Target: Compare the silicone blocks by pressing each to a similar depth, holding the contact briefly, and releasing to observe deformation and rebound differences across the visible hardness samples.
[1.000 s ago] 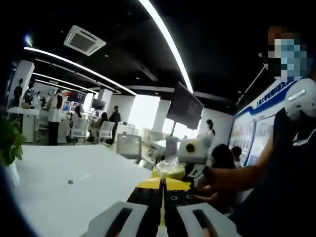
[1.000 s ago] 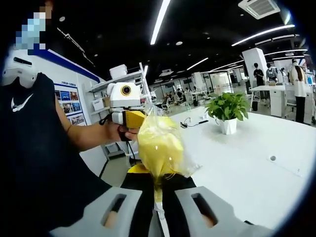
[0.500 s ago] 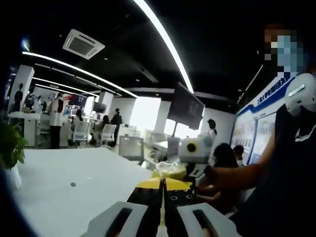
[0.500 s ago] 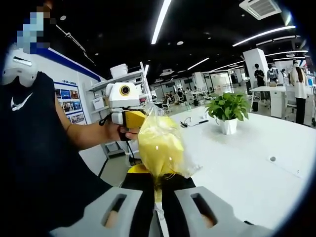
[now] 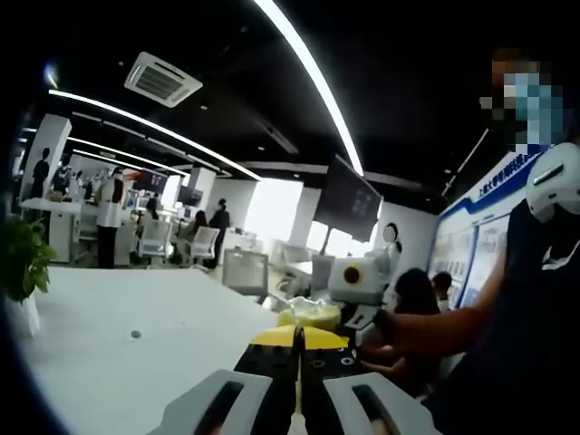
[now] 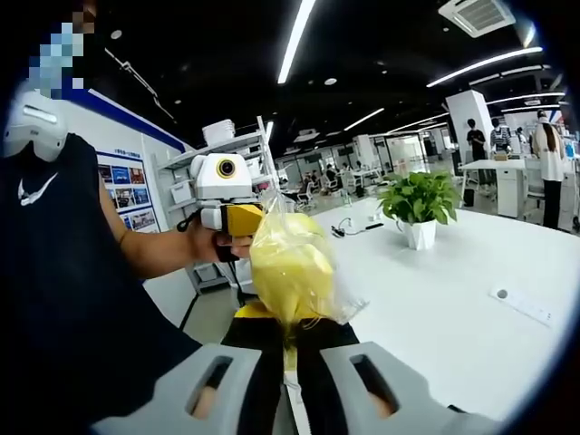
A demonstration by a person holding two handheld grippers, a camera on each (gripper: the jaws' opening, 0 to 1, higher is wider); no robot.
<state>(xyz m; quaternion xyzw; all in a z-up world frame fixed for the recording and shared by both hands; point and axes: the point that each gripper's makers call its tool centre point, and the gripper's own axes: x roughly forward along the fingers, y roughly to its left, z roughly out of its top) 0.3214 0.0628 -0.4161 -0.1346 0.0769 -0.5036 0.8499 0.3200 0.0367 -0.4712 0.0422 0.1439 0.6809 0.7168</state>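
In the left gripper view, the left gripper (image 5: 298, 362) rises from the bottom with its jaws pressed together, and I cannot tell whether anything is caught between them. Beyond its yellow tip, the right gripper (image 5: 319, 313) comes in from the right in the person's hand (image 5: 385, 326), carrying a yellow bagged piece (image 5: 309, 314). A white table (image 5: 118, 349) stretches to the left, with a potted plant (image 5: 20, 263) at the left edge. The wall poster (image 5: 503, 172) behind the person bears writing too blurred to read.

In the right gripper view, the right gripper (image 6: 290, 349) pinches the neck of a clear plastic bag holding the yellow bagged piece (image 6: 288, 270), which stands upright above the jaws. Just behind it, the left gripper (image 6: 237, 220) sits in the person's other hand (image 6: 210, 245). The potted plant (image 6: 417, 201) stands on the white table (image 6: 453, 299). The person's dark shirt (image 6: 54, 272) shows a white swoosh-like mark (image 6: 32, 188). Wall posters (image 6: 131, 195) carry no legible text.
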